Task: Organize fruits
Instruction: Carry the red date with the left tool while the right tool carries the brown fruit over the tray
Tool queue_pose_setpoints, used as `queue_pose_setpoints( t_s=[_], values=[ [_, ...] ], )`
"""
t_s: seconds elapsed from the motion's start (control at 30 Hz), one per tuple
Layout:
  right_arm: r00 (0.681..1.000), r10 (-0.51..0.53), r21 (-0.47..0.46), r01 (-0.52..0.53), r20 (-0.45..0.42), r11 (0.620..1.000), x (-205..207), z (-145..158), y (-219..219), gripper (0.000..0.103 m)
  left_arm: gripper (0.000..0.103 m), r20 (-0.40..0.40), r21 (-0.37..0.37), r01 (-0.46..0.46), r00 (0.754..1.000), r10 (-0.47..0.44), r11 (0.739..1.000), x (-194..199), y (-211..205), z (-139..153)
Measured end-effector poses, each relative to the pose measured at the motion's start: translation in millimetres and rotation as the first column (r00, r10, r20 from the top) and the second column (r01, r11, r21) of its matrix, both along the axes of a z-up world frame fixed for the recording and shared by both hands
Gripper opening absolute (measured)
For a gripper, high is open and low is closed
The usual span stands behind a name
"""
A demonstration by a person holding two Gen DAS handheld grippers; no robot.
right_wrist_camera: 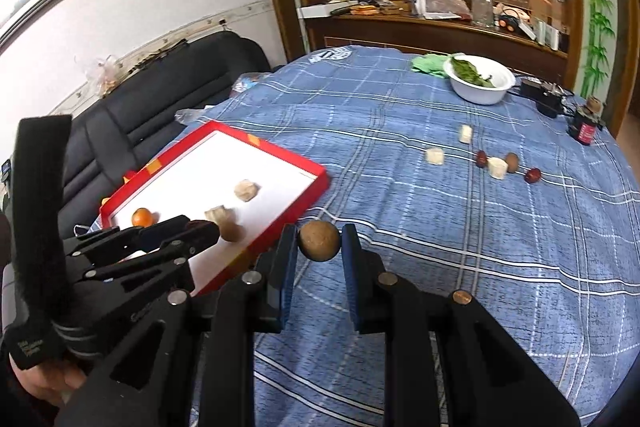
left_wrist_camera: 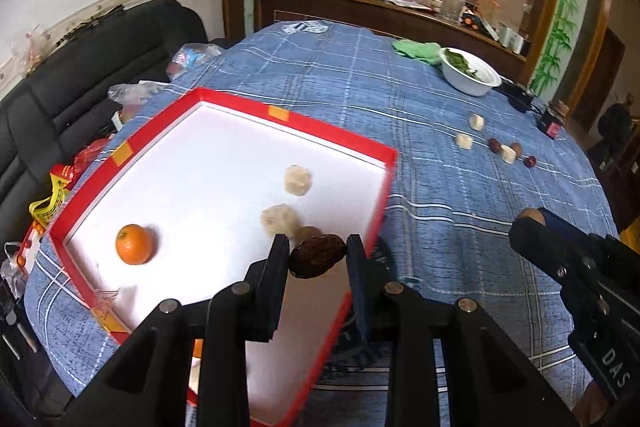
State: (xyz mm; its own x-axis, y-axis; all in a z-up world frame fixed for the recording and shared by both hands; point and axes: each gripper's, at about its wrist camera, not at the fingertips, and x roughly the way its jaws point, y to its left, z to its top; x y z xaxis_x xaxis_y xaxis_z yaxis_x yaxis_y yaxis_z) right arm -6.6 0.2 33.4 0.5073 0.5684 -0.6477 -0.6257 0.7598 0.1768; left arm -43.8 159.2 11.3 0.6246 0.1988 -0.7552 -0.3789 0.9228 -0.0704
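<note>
My left gripper (left_wrist_camera: 318, 251) is shut on a dark, wrinkled brown fruit (left_wrist_camera: 317, 256) and hangs over the near corner of the red tray (left_wrist_camera: 328, 129), which has a white floor. On that floor lie an orange (left_wrist_camera: 135, 243), two pale fruits (left_wrist_camera: 297, 179) and a small brown one (left_wrist_camera: 309, 233). My right gripper (right_wrist_camera: 319, 241) is shut on a round tan fruit (right_wrist_camera: 319, 239) above the blue checked cloth, just right of the tray (right_wrist_camera: 276, 151). The left gripper (right_wrist_camera: 212, 229) also shows in the right wrist view, over the tray.
Several loose pale, red and brown fruits (right_wrist_camera: 497, 167) lie in a row on the cloth to the far right. Behind them stand a white bowl of greens (right_wrist_camera: 480, 79), a green rag and a small dark jar (right_wrist_camera: 584, 129). A black sofa (right_wrist_camera: 160, 99) borders the table's left side.
</note>
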Motion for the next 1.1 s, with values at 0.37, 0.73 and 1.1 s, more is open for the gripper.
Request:
queue_pose_setpoints(
  t_s=[0.37, 0.73, 1.1],
  values=[
    [0.996, 0.093, 0.022, -0.093, -0.005, 0.995, -13, 0, 39, 0.024, 0.028, -0.015, 0.000, -0.085, 0.996, 0.085, 0.996, -3, 39, -2],
    [0.988, 0.152, 0.027, -0.152, -0.004, 0.988, -17, 0, 71, 0.024, 0.027, -0.011, -0.016, -0.171, 0.985, 0.170, 0.985, -9, 81, -3],
    [0.975, 0.209, -0.022, -0.211, -0.074, 0.977, -12, -29, 108, 0.024, 0.027, -0.061, -0.002, -0.214, 0.975, 0.213, 0.977, 2, 111, -17]
  ],
)
